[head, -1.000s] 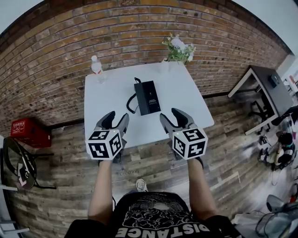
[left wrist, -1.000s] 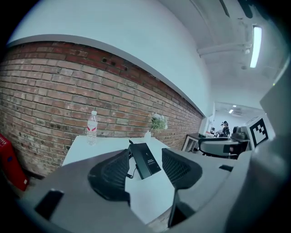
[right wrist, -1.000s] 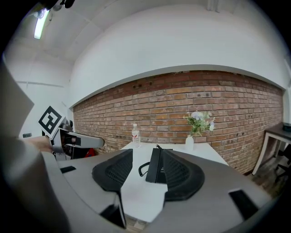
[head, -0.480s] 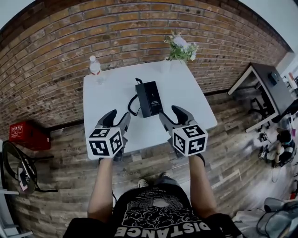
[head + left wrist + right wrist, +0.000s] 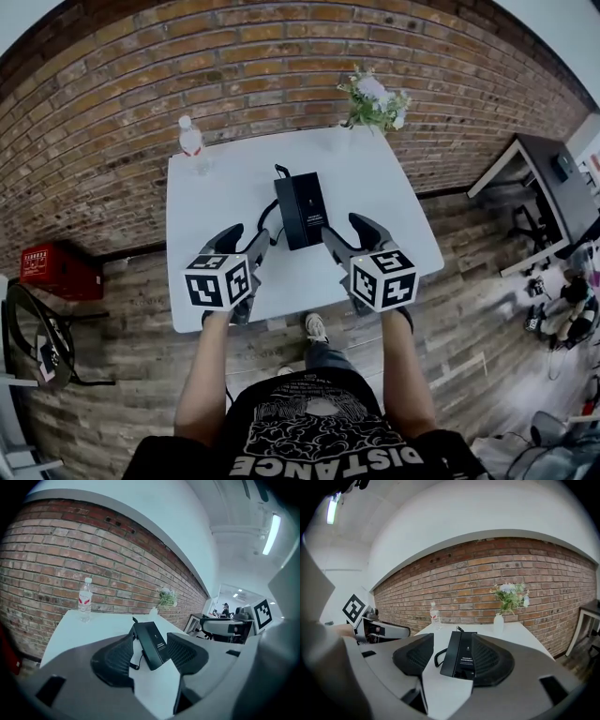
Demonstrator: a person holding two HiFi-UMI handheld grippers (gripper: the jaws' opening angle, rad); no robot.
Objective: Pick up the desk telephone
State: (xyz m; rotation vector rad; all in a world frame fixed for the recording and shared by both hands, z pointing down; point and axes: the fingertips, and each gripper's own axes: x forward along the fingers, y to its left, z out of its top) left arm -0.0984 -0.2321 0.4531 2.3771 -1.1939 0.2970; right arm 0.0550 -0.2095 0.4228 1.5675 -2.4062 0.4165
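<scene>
desk telephone (image 5: 301,208) lies mid-way across the table (image 5: 216,187), just ahead of both claws. your left gripper (image 5: 246,239) gapes empty, and your right gripper (image 5: 345,232) is opening, nothing between its jaws. squeeze unevenly and it may tip, or its coiled cord (image 5: 265,217) may snag.

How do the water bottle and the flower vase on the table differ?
The water bottle is clear with a red label; the vase is opaque white and holds flowers. The water bottle stands at the far left corner of the white table, the vase at the far right corner. Both stand upright.
</scene>
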